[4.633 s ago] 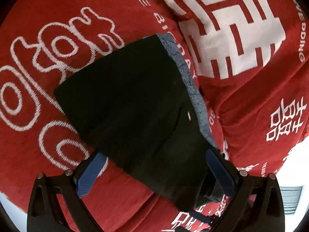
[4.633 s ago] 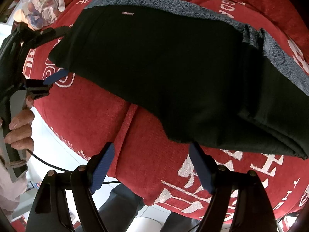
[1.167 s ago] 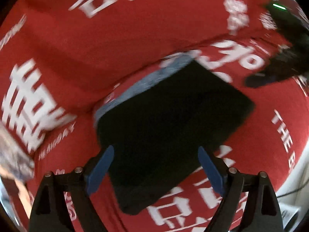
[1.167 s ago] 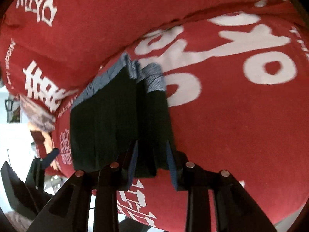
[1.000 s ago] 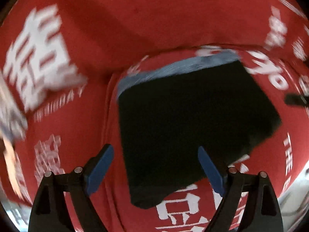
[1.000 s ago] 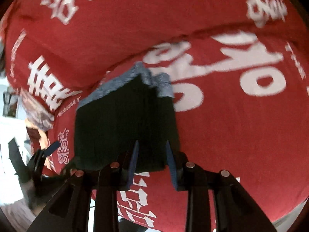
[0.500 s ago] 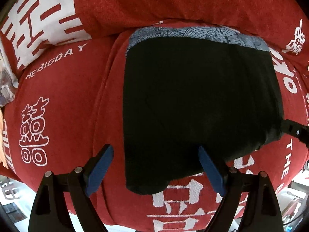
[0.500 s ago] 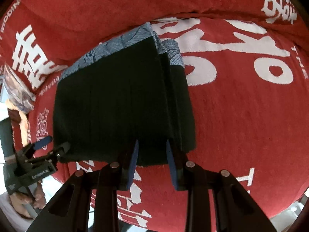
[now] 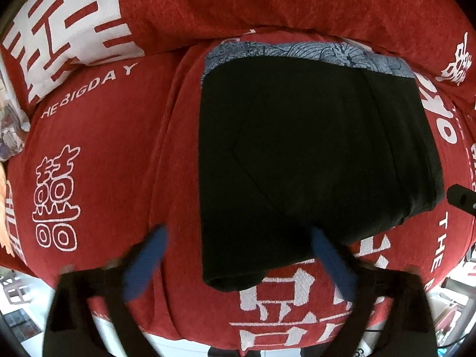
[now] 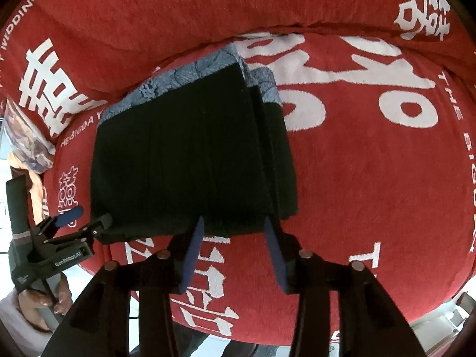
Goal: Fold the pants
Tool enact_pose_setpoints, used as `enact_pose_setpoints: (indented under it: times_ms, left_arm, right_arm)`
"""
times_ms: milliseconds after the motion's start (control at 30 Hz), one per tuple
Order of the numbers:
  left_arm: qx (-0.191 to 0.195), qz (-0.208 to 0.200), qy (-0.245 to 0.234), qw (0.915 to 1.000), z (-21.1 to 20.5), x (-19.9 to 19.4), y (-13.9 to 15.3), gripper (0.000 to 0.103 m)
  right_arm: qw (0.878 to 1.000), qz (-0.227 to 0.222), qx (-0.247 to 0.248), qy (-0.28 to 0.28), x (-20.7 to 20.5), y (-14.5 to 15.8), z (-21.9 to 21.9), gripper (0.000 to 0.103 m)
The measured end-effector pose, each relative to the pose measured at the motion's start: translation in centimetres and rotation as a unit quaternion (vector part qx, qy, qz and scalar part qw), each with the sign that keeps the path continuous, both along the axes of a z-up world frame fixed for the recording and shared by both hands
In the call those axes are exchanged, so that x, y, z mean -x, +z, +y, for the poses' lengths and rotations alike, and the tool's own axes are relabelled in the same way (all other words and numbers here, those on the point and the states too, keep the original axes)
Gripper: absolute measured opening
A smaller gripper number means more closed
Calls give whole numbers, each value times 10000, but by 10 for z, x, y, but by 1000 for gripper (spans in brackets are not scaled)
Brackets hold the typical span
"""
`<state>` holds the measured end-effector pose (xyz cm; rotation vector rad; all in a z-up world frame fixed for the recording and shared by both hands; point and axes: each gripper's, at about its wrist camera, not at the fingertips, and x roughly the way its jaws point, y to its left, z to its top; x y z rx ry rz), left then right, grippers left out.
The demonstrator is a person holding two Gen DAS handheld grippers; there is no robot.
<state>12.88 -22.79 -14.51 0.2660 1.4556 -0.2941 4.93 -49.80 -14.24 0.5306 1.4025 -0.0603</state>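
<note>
The pants (image 9: 312,154) lay as a compact dark rectangle on the red blanket (image 9: 104,163), layers stacked, with a grey patterned band showing along the far edge. By that shape the folding appeared essentially complete; the step in hand was judged to be release and final tidying.

The left gripper (image 9: 238,255) hung at the near left corner of the bundle, its blue pads wide apart, the corner lying between them with neither pad seen pressing the cloth. It was blurred in its own view. The right wrist view showed it from the side (image 10: 86,218), held in a hand (image 10: 44,303) at the blanket's near edge.

The right gripper (image 10: 233,245) stood at the near right edge, fingers level and pointing across the bundle, jaws apart; contact with the cloth could not be confirmed.

The next move, in my judgement, called for drawing both grippers clear without dragging the top layer, or squaring the stepped right-hand edges.
</note>
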Motion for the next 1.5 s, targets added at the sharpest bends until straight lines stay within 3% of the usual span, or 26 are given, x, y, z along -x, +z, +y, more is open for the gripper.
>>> enact_pose_setpoints:
  times_ms: [167,367,467,600,933,1200,1500]
  left_arm:
    - [1,7,-17,10000,-3,1,1,103]
    - [-13,86,6,10000,-4,2,-1,103]
    - [-50,120,-38,9999,-4,4,-1,103]
    - [-84,181,-85,9998,-2,8,0,103]
    - [-15,244,-101,9997,23,15,15,103]
    - [56,390,57,9992,64,7,15,103]
    - [139,224,42,9996,100,0,18,103]
  right_arm:
    - [10000,-41,-41,-25,-1,4,-1,60]
    - [9998,-96,140,-88,0,6,-3,83]
    - [9981,-166,579,159,-1,10,4,84]
    - [9988,3,403,279,0,7,11,84]
    - [9995,107,275,-66,15,17,33,84]
    - [9996,-42,294,32,3,28,70,84]
    - [9996,-159,216,48,-14,32,113,84]
